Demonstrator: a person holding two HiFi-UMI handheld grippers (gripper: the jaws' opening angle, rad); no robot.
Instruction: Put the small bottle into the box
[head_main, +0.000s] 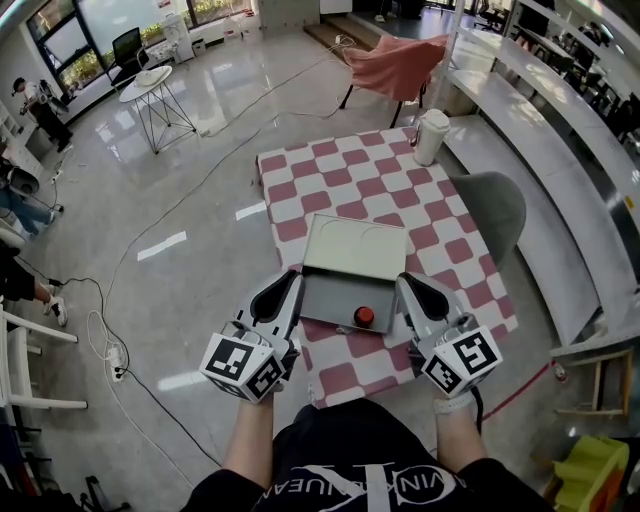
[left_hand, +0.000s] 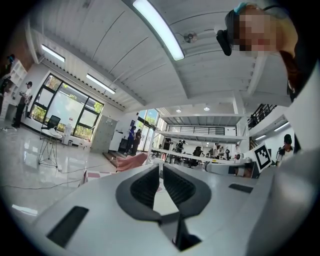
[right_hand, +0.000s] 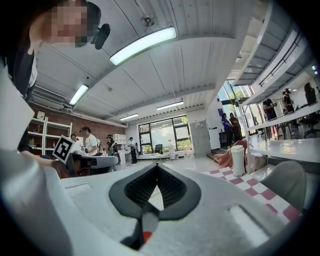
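Observation:
A grey box (head_main: 328, 298) lies open on the red-and-white checked table (head_main: 340, 180), its lid (head_main: 355, 245) tipped back. Inside its tray, near the right front corner, the small bottle (head_main: 364, 316) shows its red cap from above. My left gripper (head_main: 297, 276) rests by the box's left side and my right gripper (head_main: 405, 281) by its right side; both are shut and hold nothing. In the left gripper view the left gripper (left_hand: 161, 166) has its ribbed pads together. In the right gripper view the right gripper (right_hand: 158, 166) has its tips meeting, and a red speck (right_hand: 146, 235) shows below them.
A white lidded cup (head_main: 431, 136) stands at the table's far right corner. A grey chair (head_main: 497, 210) sits right of the table, a pink-draped chair (head_main: 395, 63) beyond it. Cables and a power strip (head_main: 115, 362) lie on the floor at left. A long white bench (head_main: 560, 190) runs along the right.

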